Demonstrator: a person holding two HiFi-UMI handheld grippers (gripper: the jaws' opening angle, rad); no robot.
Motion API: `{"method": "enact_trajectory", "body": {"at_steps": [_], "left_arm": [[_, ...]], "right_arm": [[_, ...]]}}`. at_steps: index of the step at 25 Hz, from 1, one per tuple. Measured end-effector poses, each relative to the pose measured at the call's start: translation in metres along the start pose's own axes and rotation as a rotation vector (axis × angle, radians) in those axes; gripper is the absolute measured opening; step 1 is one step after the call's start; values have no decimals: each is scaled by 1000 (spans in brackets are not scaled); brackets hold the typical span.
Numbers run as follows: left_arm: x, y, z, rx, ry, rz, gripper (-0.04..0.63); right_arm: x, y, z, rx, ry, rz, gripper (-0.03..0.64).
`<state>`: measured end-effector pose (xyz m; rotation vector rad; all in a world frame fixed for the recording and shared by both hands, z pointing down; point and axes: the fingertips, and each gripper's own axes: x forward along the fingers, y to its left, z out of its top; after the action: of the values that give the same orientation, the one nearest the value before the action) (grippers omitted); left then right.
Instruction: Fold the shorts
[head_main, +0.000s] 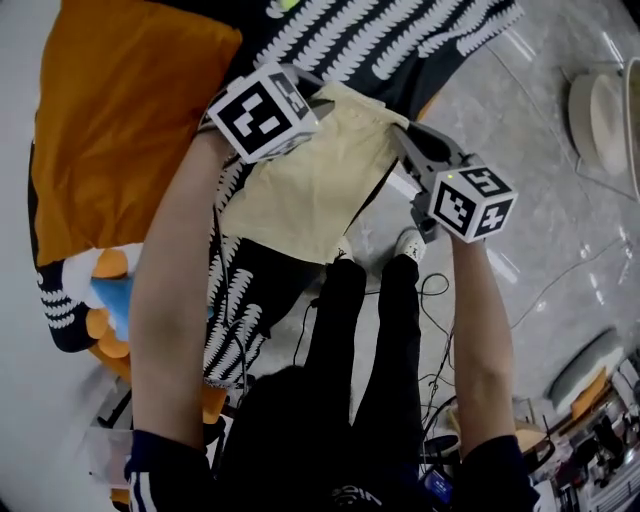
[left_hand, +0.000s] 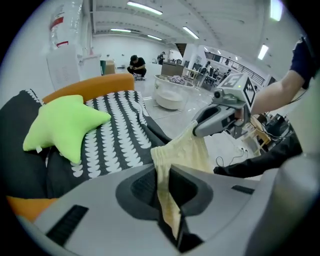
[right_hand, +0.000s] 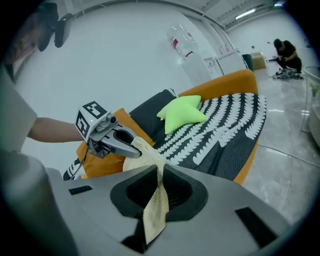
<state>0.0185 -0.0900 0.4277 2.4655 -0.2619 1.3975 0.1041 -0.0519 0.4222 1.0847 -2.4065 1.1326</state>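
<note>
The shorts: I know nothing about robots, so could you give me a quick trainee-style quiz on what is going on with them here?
1. True or false: the left gripper and the right gripper are both empty.
2. What colour is the star pillow? A red, B green, C blue.
3. Fill in: the cover on which the pillow lies is black and ____.

Key:
1. False. Each gripper is shut on the shorts.
2. B.
3. White.
</note>
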Motion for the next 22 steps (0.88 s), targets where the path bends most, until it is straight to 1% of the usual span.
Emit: {"method": "enact_trajectory", "body": {"at_steps": [2, 4, 7, 9, 13, 17, 20, 22], "left_arm": [[-9, 6, 7, -17, -28, 20, 46], [-13, 6, 8, -27, -40, 22, 46], [-22, -1, 1, -41, -65, 19, 46], [-30, -8, -7, -25, -79, 28, 46], [-37, -42, -27, 30, -86, 26, 46], [-34, -79, -67, 70, -58, 30, 48], [-35, -114, -106, 139, -1, -12, 46], [-40, -129, -122, 149, 19, -44, 46]], "right_arm": [[-1, 3, 13, -30, -13, -2, 44], [-3, 7, 19, -70, -17, -5, 44], [-6, 20, 14, -137, -8, 13, 44], [-6, 34, 7, -166, -3, 39, 46], [-17, 56, -22, -213, 27, 67, 49], [-19, 82, -69, -236, 84, 112, 49], [-15, 104, -106, -241, 138, 134, 49], [-13, 111, -115, -249, 159, 138, 51]]}}
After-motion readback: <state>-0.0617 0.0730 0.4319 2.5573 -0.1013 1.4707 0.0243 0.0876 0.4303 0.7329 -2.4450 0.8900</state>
